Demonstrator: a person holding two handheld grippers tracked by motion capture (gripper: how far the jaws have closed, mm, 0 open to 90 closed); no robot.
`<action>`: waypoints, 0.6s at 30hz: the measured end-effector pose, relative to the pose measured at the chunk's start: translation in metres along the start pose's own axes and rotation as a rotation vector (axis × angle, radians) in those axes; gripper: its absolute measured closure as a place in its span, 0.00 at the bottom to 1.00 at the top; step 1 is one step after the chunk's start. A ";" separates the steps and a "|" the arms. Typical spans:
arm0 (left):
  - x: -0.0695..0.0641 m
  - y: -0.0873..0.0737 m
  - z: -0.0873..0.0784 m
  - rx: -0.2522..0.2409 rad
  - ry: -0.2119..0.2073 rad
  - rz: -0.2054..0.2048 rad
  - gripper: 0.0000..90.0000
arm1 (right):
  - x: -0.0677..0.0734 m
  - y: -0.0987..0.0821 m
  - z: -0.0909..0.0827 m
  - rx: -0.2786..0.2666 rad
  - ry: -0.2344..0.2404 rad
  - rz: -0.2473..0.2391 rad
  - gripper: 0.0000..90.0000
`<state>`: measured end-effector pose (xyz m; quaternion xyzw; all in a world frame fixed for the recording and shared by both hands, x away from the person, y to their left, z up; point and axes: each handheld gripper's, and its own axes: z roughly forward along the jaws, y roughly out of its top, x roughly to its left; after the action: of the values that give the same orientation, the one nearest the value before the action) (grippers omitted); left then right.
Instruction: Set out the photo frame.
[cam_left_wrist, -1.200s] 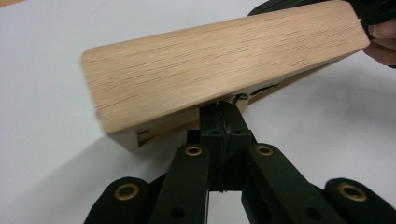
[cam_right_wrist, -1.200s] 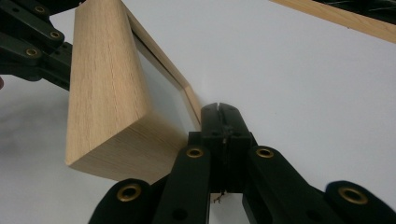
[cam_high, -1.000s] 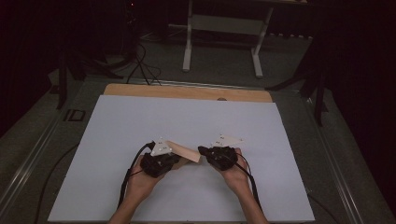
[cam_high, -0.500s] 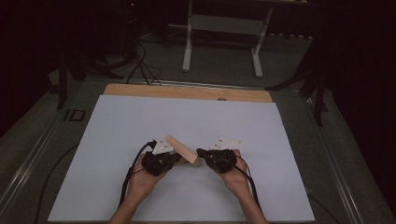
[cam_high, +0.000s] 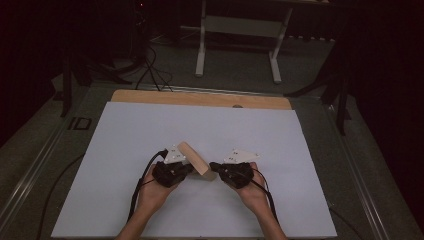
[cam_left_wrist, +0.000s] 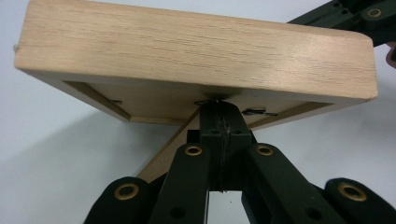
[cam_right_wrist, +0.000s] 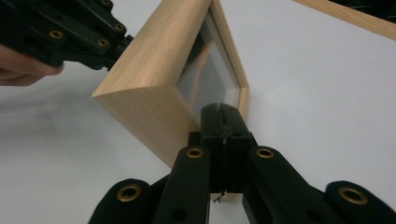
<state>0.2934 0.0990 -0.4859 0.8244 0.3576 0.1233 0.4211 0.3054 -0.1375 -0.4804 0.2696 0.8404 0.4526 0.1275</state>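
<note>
Wooden frame (cam_high: 194, 159) held up between both tools, and it's a deep box frame with a glass front! Left gripper (cam_left_wrist: 219, 122) has its jaws pinched tight together on the back of the frame, at the inner lip of the rear recess, small metal tabs either side of the bite. Right gripper (cam_right_wrist: 223, 122) has its jaws closed too, nipping the thin front rim where the glass pane (cam_right_wrist: 210, 81) meets the wood. Moving outward: from above, the frame sits between the two tools, tilted, its long axis running from far-left to near-right, top end leaning away toward the far edge of the worktop (cam_high: 125, 130). The left tool grips from the left side, the right from the near-right corner, so each hand is equally close, one on either end. Whether the low corner touches the white sheet I can't tell. It all sits near the front edge of the worktop, centred. My read: whatever comes next, turning or laying it flat, hinges on that slant between the two bites.
</note>
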 end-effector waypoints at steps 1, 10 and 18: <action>0.000 0.000 0.000 -0.002 0.000 -0.002 1.00 | 0.001 0.000 0.000 0.002 0.005 -0.001 1.00; 0.005 -0.001 0.003 -0.012 0.002 -0.022 1.00 | 0.005 0.000 0.001 0.005 0.034 -0.007 1.00; 0.008 -0.002 0.006 -0.031 -0.004 -0.028 1.00 | 0.010 0.000 0.001 0.015 0.050 -0.021 1.00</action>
<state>0.3009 0.1019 -0.4922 0.8129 0.3661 0.1212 0.4365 0.2973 -0.1314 -0.4805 0.2504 0.8495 0.4515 0.1088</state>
